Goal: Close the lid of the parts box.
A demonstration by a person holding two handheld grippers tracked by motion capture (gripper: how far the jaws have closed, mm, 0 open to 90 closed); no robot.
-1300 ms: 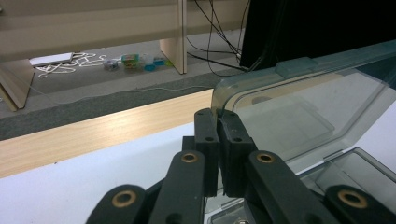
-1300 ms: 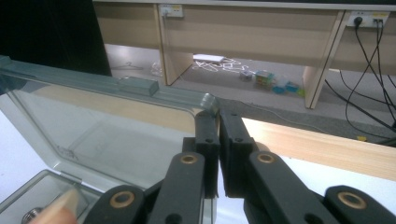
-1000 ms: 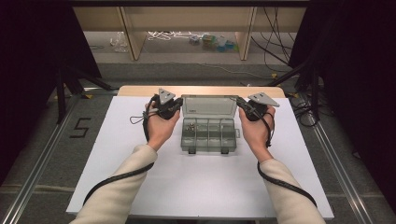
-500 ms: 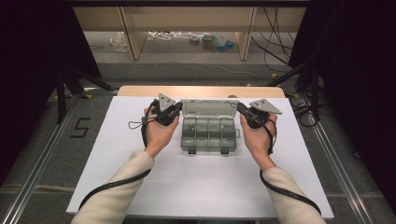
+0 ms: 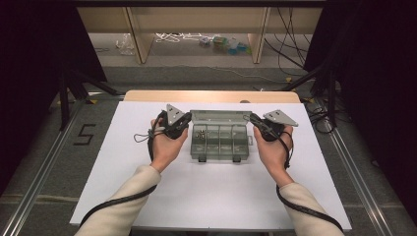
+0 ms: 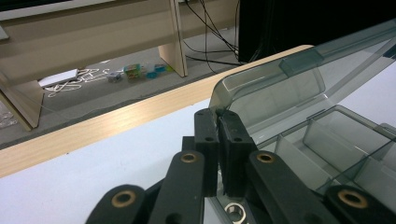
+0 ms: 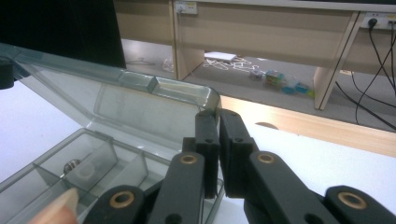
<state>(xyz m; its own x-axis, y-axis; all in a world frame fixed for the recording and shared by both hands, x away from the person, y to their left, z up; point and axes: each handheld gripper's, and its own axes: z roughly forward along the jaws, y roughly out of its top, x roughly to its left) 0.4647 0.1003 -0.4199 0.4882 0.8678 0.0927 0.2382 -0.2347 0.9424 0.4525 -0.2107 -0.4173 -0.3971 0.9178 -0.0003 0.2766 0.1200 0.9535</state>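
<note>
A clear grey compartment box [image 5: 219, 141] is seen lying flat on the white table [image 5: 211, 196], about midway across it and toward its far half. The box's long axis runs left to right, parallel to the table's near edge, and its front latches are turned toward the person. Its lid [image 5: 221, 117] is raised along the far side, hinged at the back and tilted up and away, as shown in both gripper views.

The box is flanked by the two hands. The left gripper [image 5: 183, 124] is held at the box's far left corner, and in the left gripper view its jaws are pressed together on the left end edge of the lid [image 6: 280, 88], with the thin plastic caught between the pads. The right gripper [image 5: 255, 121] is held at the box's far right corner, and in the right gripper view its jaws are likewise closed on the lid's [image 7: 140, 93] right end corner. Both grippers are thus placed just above the box's rear corners, with the open compartments lying between and slightly nearer than them.

Small metal parts [image 5: 199, 132] are seen in the box's left compartments. Beyond the box, the table's wooden far edge [image 5: 211, 96] is visible.
</note>
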